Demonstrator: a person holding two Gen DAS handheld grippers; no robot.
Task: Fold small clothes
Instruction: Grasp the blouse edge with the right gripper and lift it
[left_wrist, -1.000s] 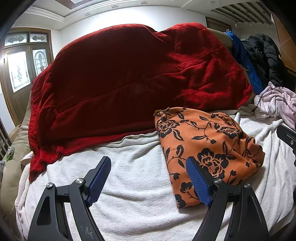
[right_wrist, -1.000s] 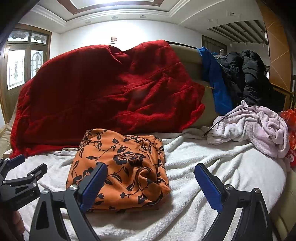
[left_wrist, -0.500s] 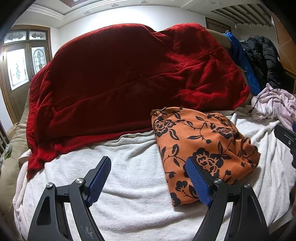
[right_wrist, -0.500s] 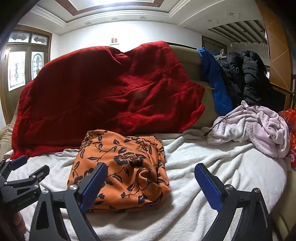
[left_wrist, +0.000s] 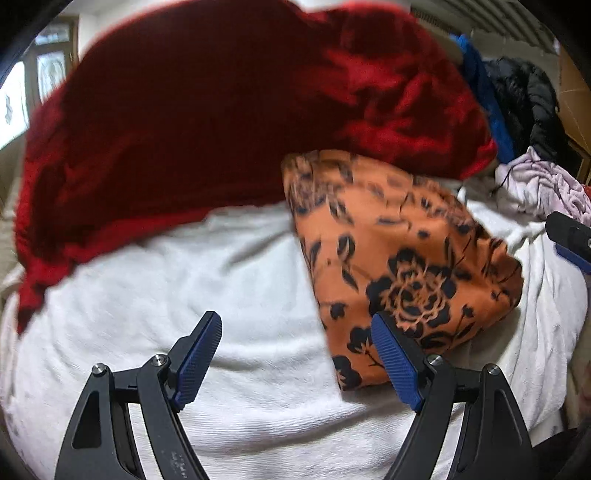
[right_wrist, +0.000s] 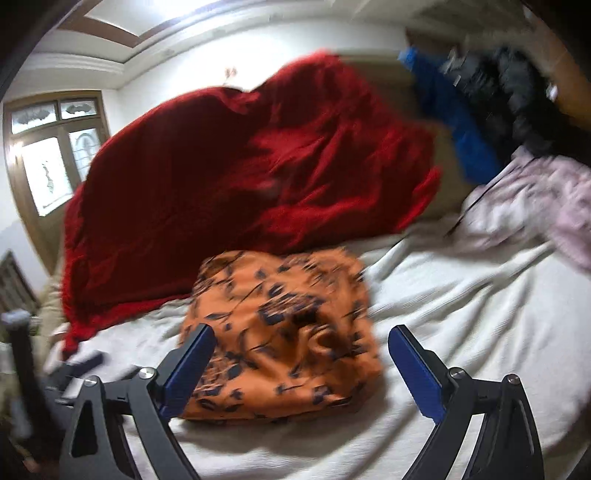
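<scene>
Both views have gone blurry and swung: I'm closing on the folded orange garment (left_wrist: 399, 258) at two o'clock (fold looks finished); left gripper (left_wrist: 295, 354) and right gripper (right_wrist: 301, 363) gape wide, empty.

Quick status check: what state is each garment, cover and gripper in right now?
Orange floral-print garment: folded, lying on white cover.
Red plush blanket: draped over the backrest.
Pale pink fleece garment: crumpled, unfolded.
White towelling cover: spread out, wrinkled.
Left gripper: open, empty.
Right gripper: open, empty.

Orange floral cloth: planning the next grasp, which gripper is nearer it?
Right. The right gripper frames the orange floral cloth; the left gripper sits off its left edge.
</scene>
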